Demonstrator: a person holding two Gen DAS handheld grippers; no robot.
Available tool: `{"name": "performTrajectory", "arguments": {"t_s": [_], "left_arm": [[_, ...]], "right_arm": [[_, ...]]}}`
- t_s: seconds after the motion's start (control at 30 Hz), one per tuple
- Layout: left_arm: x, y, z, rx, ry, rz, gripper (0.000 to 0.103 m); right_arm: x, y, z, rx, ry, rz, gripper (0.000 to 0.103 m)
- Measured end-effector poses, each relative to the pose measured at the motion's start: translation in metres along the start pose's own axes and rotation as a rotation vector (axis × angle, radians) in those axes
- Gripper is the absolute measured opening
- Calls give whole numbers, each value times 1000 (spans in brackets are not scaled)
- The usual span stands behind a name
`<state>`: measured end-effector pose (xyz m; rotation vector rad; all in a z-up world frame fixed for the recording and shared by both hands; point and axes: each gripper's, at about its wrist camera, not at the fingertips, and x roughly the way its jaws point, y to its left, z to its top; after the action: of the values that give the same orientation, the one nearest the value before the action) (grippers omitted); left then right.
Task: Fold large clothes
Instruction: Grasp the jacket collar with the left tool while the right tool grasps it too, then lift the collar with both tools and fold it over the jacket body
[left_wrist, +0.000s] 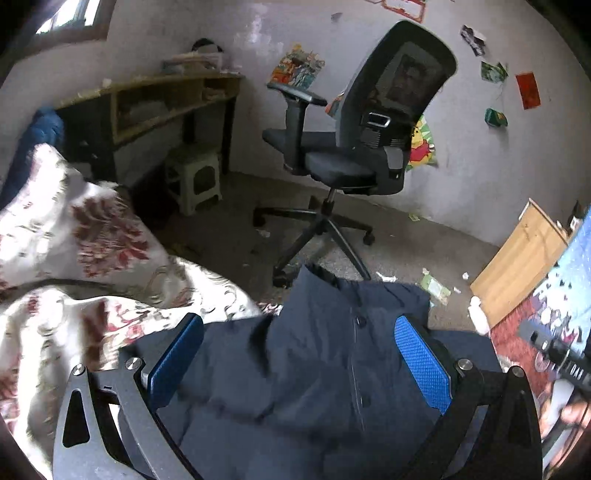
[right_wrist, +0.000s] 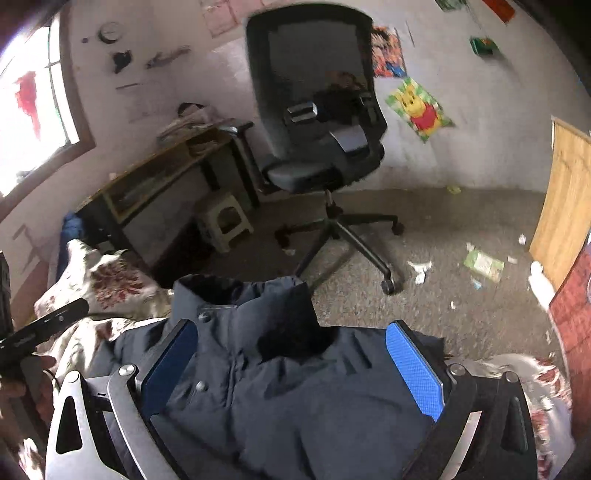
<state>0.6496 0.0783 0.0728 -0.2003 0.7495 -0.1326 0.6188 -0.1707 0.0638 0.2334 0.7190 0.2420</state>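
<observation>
A dark navy padded jacket (left_wrist: 314, 369) lies on a bed covered with a white and red floral quilt (left_wrist: 74, 258). In the left wrist view its button placket runs up the middle, and my left gripper (left_wrist: 299, 354) hangs open above it, blue pads wide apart, holding nothing. In the right wrist view the jacket (right_wrist: 280, 398) shows its raised collar (right_wrist: 258, 306) with a dark lining. My right gripper (right_wrist: 291, 354) is open above the collar end, empty. The other gripper shows at the far left edge of the right wrist view (right_wrist: 40, 328).
A black office chair (left_wrist: 354, 155) stands on the littered carpet just beyond the bed edge. A wooden desk (left_wrist: 159, 99) with a small plastic stool (left_wrist: 194, 177) under it is at the back left. A wooden board (left_wrist: 517, 258) leans at the right.
</observation>
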Motion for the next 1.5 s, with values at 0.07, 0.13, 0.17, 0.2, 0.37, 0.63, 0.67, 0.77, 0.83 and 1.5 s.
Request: {"name": "performTrajectory", "arguments": {"t_s": [0.07,0.13,0.17,0.2,0.37,0.63,0.67,0.77,0.83,1.5], "left_arm": [[22,7,5,-34,14,-17,101],[39,13,10,-56,16,-32,101],[44,15,13,-62,14,-27,101],[52,18,16,-70,14,-15,100],[91,29,19,-144,94,16,67],[116,43,6,-182,165,-45,27],[116,42,5,-180,167,-63,12],[114,35,3,-165,160,-49,0],[106,34,3,-173,130,-53,0],[-6,31,16,-195,-32,-337,25]], "right_arm": [[23,-1,5,20,34,-6,103],[41,0,10,31,54,-16,102],[52,0,13,39,60,-20,102],[65,2,17,49,72,-26,101],[106,3,26,145,119,-44,90],[153,3,26,218,219,-105,83],[158,2,22,231,232,-107,73],[160,-1,13,280,231,-66,44],[155,1,10,265,221,-65,30],[17,48,-47,-29,24,-4,4]]}}
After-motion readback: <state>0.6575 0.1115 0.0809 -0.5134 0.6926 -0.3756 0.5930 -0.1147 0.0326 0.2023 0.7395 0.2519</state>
